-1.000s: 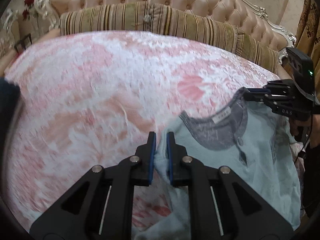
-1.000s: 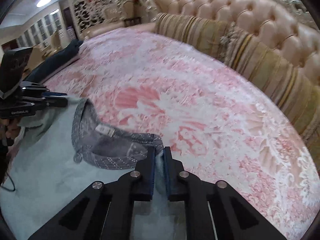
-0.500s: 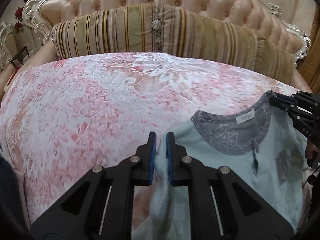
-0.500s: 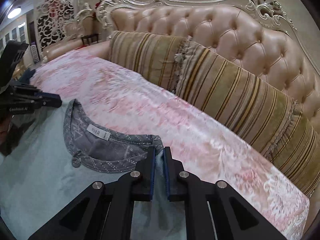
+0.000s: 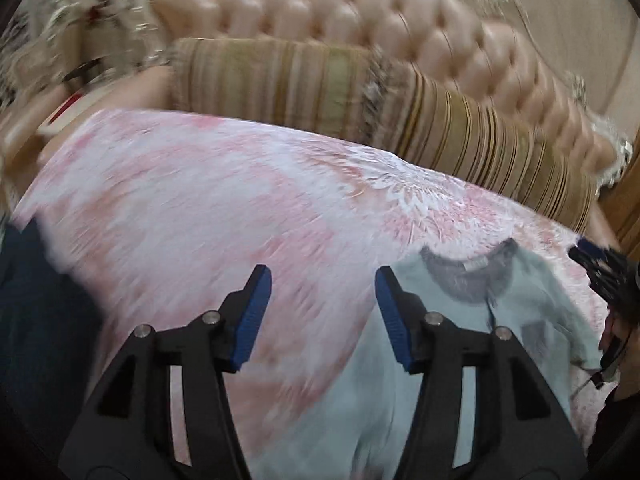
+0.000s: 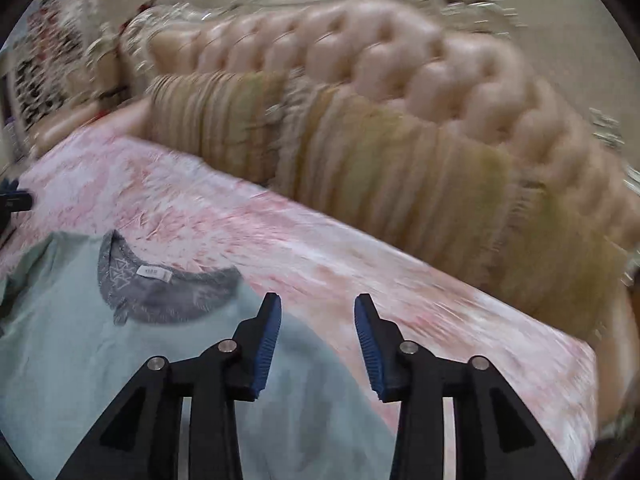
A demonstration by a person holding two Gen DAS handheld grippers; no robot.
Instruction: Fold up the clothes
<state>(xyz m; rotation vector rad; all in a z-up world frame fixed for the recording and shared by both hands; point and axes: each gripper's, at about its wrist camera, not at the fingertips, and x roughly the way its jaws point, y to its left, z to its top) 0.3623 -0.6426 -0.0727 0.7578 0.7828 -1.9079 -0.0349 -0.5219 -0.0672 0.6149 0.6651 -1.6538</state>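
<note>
The pale blue shirt (image 6: 120,364), pinched at both shoulders a moment ago, has been let go by the left gripper (image 5: 323,312) and right gripper (image 6: 317,332) (jaws opening, nothing between) and lies flat on the pink bedspread (image 5: 208,200), ready for folding.

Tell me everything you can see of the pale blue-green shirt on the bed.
The pale blue-green shirt looks like soft cotton. It has a round grey patterned neckband with a small white label inside and a short front slit below it. It lies spread flat, front up, neck toward the striped cushions, on the pink-and-white bedspread. Neither gripper grips it; both are opening with nothing between them.
</note>
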